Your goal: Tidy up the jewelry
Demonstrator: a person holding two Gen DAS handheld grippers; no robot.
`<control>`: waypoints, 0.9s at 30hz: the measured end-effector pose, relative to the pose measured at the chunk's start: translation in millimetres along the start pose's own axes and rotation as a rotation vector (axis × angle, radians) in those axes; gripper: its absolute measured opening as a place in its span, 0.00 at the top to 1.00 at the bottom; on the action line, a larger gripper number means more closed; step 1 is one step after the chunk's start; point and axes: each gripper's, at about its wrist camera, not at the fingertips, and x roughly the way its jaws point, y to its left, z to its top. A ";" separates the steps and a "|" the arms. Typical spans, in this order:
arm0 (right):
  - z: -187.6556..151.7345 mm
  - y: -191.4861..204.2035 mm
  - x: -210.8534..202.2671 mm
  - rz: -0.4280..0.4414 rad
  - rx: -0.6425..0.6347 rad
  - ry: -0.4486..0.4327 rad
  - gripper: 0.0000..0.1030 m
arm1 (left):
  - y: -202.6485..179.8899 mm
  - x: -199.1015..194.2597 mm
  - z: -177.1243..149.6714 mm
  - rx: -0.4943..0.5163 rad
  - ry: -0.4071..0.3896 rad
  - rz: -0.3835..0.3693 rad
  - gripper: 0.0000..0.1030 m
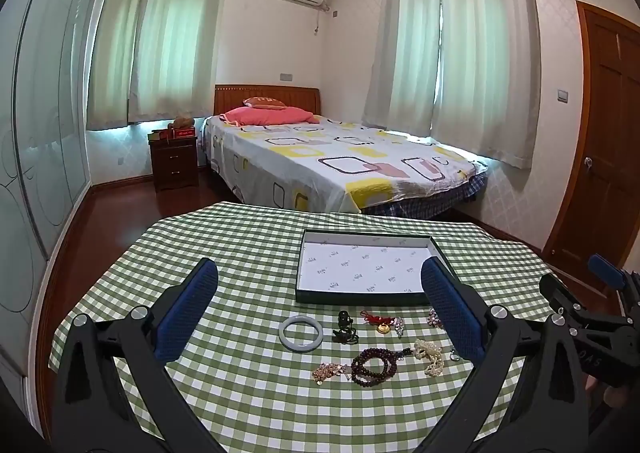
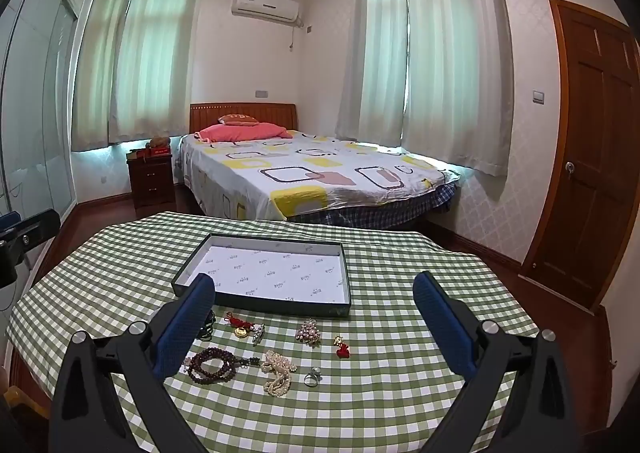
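An empty shallow box [image 1: 366,295] with white lining lies on the green checked tablecloth; it also shows in the right wrist view [image 2: 260,303]. In front of it lie loose pieces: a pale jade bangle [image 1: 301,334], a dark pendant [image 1: 345,329], a red-corded gold charm [image 1: 382,323], dark wooden beads [image 1: 374,367] [image 2: 212,365], a pearl strand [image 1: 431,355] [image 2: 278,373], a gold chain [image 1: 328,371], a crystal brooch [image 2: 309,331], a red earring [image 2: 342,349], a ring [image 2: 312,377]. My left gripper [image 1: 320,293] and right gripper [image 2: 316,309] hover open and empty above them.
The table [image 1: 240,253] has drooping cloth edges. Beyond it stand a bed [image 1: 340,165], a nightstand [image 1: 175,161], a wardrobe at left and a wooden door [image 2: 592,157] at right.
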 end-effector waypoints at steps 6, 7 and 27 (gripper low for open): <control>-1.9 -1.2 0.6 0.001 0.002 0.000 0.06 | 0.6 1.5 1.5 -0.009 0.008 -0.008 0.04; -1.6 -1.1 0.5 0.000 0.002 -0.001 0.06 | -0.1 1.6 1.0 -0.008 0.008 -0.007 0.04; -1.0 -1.4 0.5 0.000 0.000 -0.003 0.06 | -3.3 1.8 -1.2 -0.002 0.013 -0.008 0.04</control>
